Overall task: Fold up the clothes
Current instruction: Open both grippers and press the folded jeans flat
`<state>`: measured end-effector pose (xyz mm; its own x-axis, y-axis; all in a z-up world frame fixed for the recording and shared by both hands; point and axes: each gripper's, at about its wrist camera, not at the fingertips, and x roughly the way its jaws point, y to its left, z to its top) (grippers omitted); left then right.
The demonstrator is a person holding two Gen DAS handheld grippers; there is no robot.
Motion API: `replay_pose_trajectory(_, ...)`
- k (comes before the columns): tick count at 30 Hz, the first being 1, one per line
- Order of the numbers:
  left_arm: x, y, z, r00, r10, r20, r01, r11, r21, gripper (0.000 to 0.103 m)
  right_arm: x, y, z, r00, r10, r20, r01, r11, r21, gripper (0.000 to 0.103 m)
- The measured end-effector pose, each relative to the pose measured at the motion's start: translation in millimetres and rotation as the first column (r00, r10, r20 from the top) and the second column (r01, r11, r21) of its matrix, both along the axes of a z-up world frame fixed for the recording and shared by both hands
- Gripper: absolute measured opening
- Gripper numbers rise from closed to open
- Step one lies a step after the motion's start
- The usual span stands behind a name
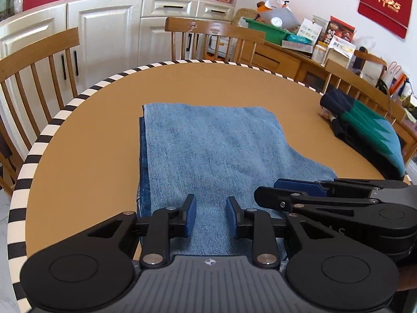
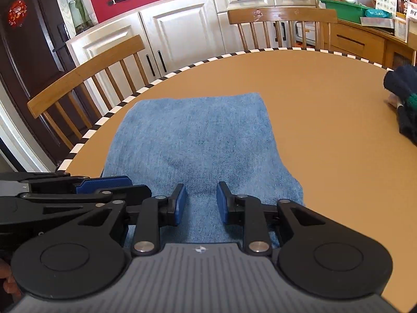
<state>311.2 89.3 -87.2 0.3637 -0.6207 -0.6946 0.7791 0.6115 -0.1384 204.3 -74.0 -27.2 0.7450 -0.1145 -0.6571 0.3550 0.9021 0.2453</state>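
A folded blue denim garment is laid flat on the round tan table, toward its near side, with a darker layer exposed along its left edge. The table is bordered by a black-and-white striped rim.

The left gripper is held over the near edge of the denim. Its blue pads are parted, and nothing is pinched between them; only flat cloth is seen through the gap. The right gripper is held just beside it, also over the near edge, with its jaws likewise released and no fold caught between its pads. Whether the fingertips rest on the fabric cannot be told. In each wrist view the other gripper is seen from the side, close by.

A second garment, dark navy with green and teal, is piled at the right side of the table, well apart from the denim. Wooden chairs are set around the table, white cabinets are seen behind them, and a cluttered wooden sideboard stands to the right.
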Motion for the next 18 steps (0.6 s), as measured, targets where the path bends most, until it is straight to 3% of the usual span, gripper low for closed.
replay_pose_trajectory(3,-3,1,12,1.000,0.000,-0.002,0.000,1.000,0.019,0.031,-5,4,11,1.000,-0.026,0.001,0.026,1.000,0.001,0.031)
replay_pose_trajectory(5,-9,10,27,1.000,0.005,0.006,-0.005,1.000,0.022,0.047,-19,12,27,0.999,-0.026,0.037,0.028,0.998,-0.049,0.034)
replay_pose_trajectory(6,-14,19,35,1.000,-0.005,0.020,0.005,1.000,0.006,0.048,-28,17,33,0.999,-0.019,0.051,0.023,0.996,-0.084,0.041)
replay_pose_trajectory(9,-30,44,47,0.999,-0.029,0.043,0.030,0.999,-0.031,0.050,-58,32,43,0.999,0.003,0.047,0.005,0.985,-0.173,0.047)
replay_pose_trajectory(13,-46,56,31,0.998,-0.051,0.035,0.052,0.999,-0.004,0.047,-73,44,26,1.000,-0.004,-0.017,0.000,0.979,-0.203,0.046)
replay_pose_trajectory(18,-42,53,9,0.998,-0.062,-0.005,0.063,0.998,0.030,0.048,-68,34,7,0.997,-0.061,-0.047,0.055,0.991,-0.124,0.045)
